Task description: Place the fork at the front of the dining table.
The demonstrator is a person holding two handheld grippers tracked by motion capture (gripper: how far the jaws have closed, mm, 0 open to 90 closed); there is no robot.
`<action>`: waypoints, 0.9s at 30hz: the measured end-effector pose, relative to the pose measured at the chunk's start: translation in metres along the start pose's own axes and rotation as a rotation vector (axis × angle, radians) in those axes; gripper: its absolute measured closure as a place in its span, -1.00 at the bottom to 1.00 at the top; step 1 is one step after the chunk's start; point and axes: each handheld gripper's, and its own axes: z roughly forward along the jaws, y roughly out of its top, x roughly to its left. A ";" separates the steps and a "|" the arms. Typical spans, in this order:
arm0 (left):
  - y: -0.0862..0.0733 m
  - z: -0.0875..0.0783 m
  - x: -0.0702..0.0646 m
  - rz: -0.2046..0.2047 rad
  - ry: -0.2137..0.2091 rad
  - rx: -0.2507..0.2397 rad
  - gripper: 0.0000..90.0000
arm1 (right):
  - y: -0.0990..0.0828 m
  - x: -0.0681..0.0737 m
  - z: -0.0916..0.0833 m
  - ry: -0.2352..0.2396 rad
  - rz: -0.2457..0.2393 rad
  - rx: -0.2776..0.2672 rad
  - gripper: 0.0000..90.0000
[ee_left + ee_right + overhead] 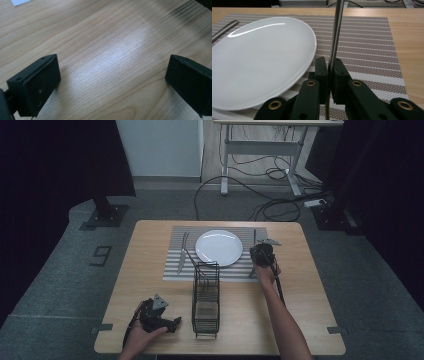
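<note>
Wooden table (pixel 150 270), striped placemat (pixel 172 265), grey carpet (pixel 60 270), floor cables (pixel 260 200)

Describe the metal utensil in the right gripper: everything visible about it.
The utensil is a slim, smooth handle of grey, brushed-looking metal; its working end is out of frame, so its type cannot be told. It is clamped between the shut jaws of the right gripper, running away from the camera over the striped placemat, just right of the white plate. In the high view it lies along the placemat's right side. Whether it touches the mat cannot be told.
</note>
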 end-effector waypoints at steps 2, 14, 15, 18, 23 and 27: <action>0.000 0.000 0.000 0.001 -0.001 0.000 -1.00 | -0.001 -0.002 0.005 -0.008 0.005 0.018 0.86; 0.000 0.000 0.000 0.001 -0.001 0.000 -1.00 | 0.001 0.002 0.015 -0.004 0.018 0.043 0.88; 0.000 0.000 0.000 0.001 -0.001 0.000 -1.00 | 0.001 0.002 0.015 -0.004 0.018 0.043 0.88; 0.000 0.000 0.000 0.001 -0.001 0.000 -1.00 | 0.000 0.000 0.017 -0.005 0.045 0.048 0.88; 0.000 0.000 0.000 0.002 -0.002 0.000 -1.00 | -0.001 -0.002 0.020 -0.009 0.056 0.060 0.87; 0.000 0.000 0.000 0.002 -0.002 0.000 -1.00 | -0.002 -0.003 0.022 -0.010 0.063 0.072 0.87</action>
